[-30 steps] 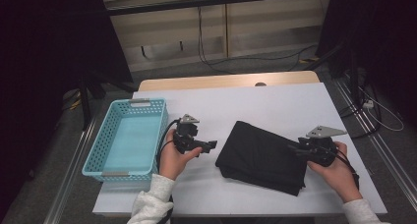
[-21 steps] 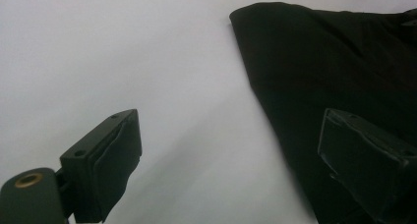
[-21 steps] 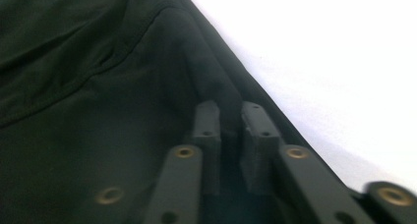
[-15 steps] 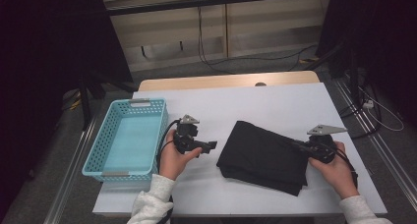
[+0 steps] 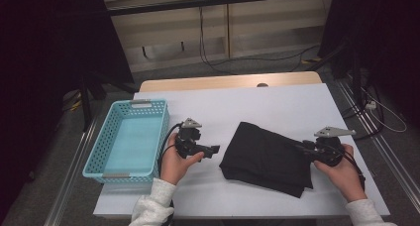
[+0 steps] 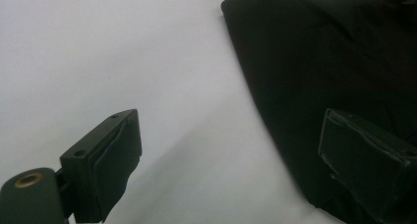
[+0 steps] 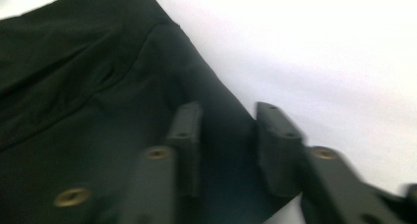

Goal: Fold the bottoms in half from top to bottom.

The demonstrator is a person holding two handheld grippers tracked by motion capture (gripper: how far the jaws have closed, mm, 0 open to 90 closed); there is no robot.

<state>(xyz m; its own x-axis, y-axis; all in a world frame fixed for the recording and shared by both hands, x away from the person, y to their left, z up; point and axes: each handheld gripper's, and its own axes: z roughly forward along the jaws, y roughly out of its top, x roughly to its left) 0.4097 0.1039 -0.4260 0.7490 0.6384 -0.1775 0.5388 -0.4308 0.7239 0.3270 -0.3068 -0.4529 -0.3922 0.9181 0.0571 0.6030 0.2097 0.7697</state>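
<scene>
A folded black cloth [image 5: 265, 159] lies on the white table [image 5: 277, 102], right of centre. My left gripper [image 5: 214, 150] is just left of the cloth and points at its near-left edge. In the left gripper view its jaws stand wide open around bare table, with the cloth [image 6: 334, 62] beyond and under the right jaw. My right gripper [image 5: 297, 146] reaches over the cloth's right edge. In the right gripper view its jaws [image 7: 228, 130] stand a little apart above the cloth [image 7: 88, 116], right at its edge, gripping nothing that I can see.
A light blue plastic basket [image 5: 94, 156], with nothing inside, stands at the table's left side beside my left hand. Bare white table spreads behind the cloth. Cables trail on the floor beyond the table's far edge.
My right gripper has drifted slightly to the right along the cloth's right edge. The left gripper and the cloth have hardly moved.
</scene>
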